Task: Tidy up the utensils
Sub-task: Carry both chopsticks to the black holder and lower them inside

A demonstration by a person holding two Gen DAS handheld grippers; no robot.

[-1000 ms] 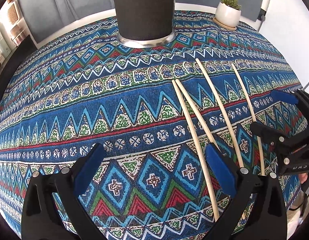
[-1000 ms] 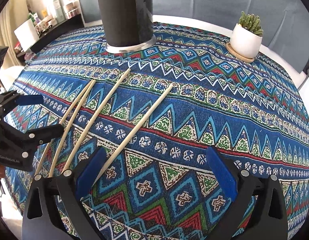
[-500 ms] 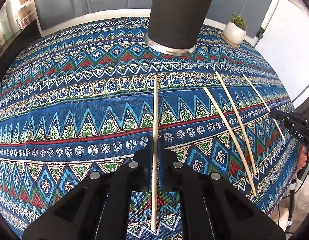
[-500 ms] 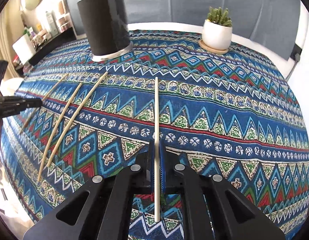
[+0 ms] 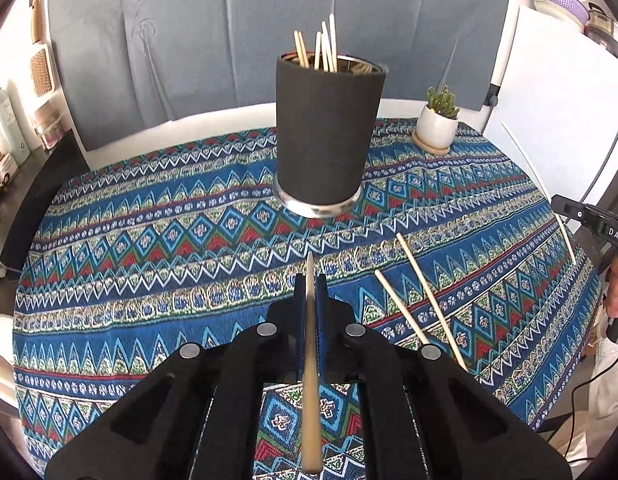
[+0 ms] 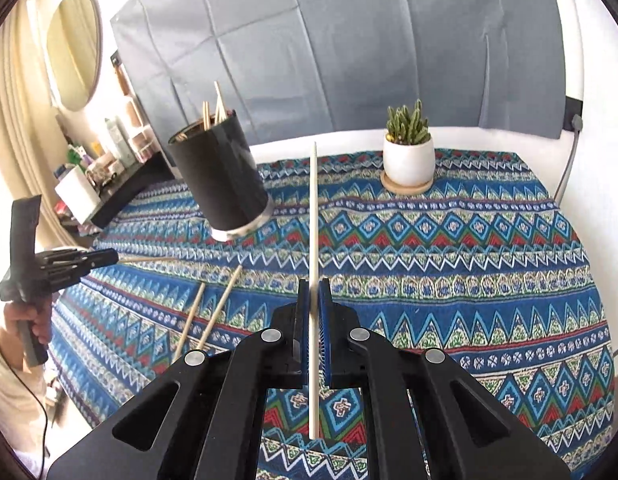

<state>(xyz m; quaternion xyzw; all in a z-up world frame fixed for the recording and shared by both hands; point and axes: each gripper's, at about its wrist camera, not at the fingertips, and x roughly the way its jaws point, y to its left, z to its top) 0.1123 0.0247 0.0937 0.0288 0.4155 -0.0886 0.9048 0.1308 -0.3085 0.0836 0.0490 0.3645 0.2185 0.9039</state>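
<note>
My left gripper (image 5: 309,284) is shut on a wooden chopstick (image 5: 310,380) that runs straight ahead between its blue pads, lifted off the cloth. My right gripper (image 6: 315,288) is likewise shut on a long chopstick (image 6: 313,208), raised and pointing toward the far edge. A black cylindrical holder (image 5: 329,136) with several chopsticks standing in it sits ahead of the left gripper; from the right wrist, the holder (image 6: 219,176) is to the upper left. Two more chopsticks (image 5: 431,296) lie on the cloth between the grippers, and the pair (image 6: 221,306) shows in the right wrist view too.
A patterned blue tablecloth (image 5: 149,240) covers the table. A small cactus in a white pot (image 6: 407,160) stands on a wooden coaster at the back right. A white board (image 5: 569,100) leans at the right. Shelves with bottles (image 6: 109,152) stand at the left. A hand (image 6: 25,320) grips the left tool's handle.
Both grippers went from open over the chopsticks to shut on one chopstick each, then rose from the cloth. The holder's rim and the sticks in it came into view.
</note>
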